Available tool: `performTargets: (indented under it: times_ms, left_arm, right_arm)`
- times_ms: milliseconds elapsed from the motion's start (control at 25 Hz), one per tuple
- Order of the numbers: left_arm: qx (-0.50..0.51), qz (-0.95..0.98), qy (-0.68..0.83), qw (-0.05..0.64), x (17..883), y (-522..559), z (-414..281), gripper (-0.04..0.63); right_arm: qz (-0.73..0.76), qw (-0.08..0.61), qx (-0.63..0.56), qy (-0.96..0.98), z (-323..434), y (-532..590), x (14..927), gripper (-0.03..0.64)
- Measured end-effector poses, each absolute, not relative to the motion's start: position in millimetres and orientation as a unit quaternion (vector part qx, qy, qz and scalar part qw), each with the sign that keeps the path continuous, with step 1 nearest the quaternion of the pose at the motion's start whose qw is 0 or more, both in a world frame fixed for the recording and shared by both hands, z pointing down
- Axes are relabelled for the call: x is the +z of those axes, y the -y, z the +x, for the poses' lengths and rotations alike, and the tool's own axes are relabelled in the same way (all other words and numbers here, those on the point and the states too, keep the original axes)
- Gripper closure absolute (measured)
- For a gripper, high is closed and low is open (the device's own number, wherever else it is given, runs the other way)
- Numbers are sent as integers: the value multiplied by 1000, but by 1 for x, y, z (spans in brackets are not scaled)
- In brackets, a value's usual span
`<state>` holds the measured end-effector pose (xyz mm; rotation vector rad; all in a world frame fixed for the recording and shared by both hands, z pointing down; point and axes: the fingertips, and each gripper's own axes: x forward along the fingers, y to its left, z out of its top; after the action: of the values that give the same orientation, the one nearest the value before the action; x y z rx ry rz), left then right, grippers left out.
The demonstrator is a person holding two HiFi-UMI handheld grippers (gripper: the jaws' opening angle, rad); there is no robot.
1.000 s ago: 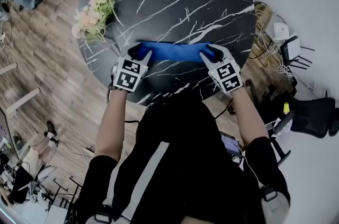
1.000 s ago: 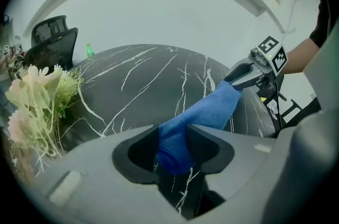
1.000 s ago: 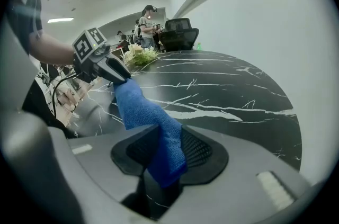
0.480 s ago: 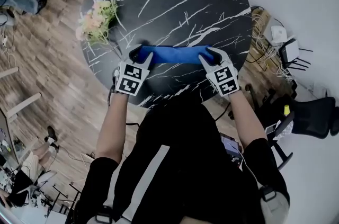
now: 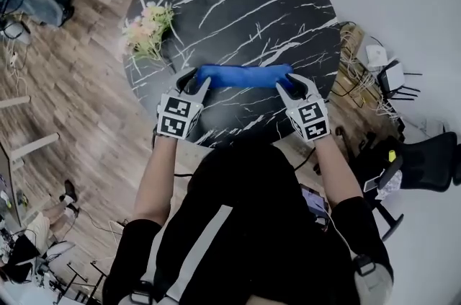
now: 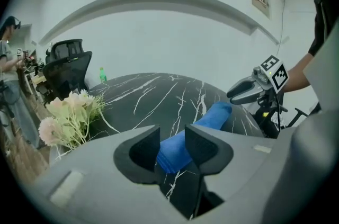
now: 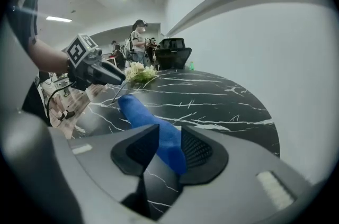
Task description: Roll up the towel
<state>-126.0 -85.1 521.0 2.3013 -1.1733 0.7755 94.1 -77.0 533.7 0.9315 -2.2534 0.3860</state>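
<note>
The rolled blue towel (image 5: 243, 76) lies crosswise over the near edge of the round black marble table (image 5: 238, 1); I cannot tell whether it rests on the top or hangs just clear of it. Its left end sits between the jaws of my left gripper (image 5: 193, 80), which are closed on it from both sides; its right end is clamped the same way in my right gripper (image 5: 292, 84), the roll running straight from one to the other; a bunch of flowers (image 5: 148, 29) lies further off, near the table's left edge.
</note>
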Motion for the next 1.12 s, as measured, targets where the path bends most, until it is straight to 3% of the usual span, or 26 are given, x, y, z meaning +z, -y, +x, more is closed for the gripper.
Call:
performTargets:
  times_ms: [360,680,1120]
  left_arm:
    - [173,851,460,187,446,55,-135,588]
    - [117,860,476,144,385,29,-146,588]
    - [68,838,529,114,354,0,-147,588]
  right_arm:
    - [405,240,132,872,79,43,460,552]
    - [459,138,155,864,85,21,399,601]
    - [433,102,112,889,94,8,368,613]
